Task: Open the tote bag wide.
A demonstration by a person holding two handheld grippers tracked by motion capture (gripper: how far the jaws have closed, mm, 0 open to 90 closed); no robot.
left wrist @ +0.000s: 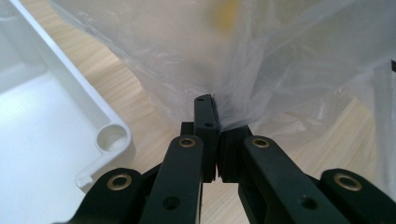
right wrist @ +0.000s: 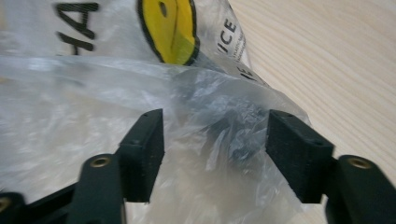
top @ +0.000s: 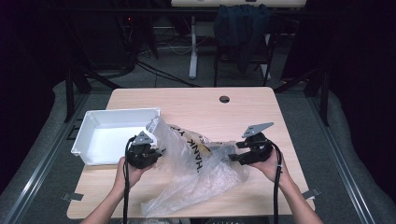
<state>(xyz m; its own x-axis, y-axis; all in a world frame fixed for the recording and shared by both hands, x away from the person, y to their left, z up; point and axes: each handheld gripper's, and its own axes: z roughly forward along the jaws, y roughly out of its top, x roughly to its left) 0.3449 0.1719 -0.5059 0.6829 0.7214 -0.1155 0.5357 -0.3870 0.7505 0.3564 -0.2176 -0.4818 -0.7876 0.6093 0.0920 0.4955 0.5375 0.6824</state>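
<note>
Both forearms are bare, with no sleeves reaching the wrists. The left gripper (top: 150, 150) is a black, chunky body topped by a grey three-cornered plate, and a black cable trails back from it along the arm. The right gripper (top: 239, 151) matches it: black housing, grey triangular plate, black cable. Up close, each has flat black link arms joined by brass-coloured rivets, small round holes in the links, and blocky matte black pads (right wrist: 299, 151) at the tips

Crumpled clear plastic bag (top: 196, 172) lies on the table, one edge lifted.
</note>
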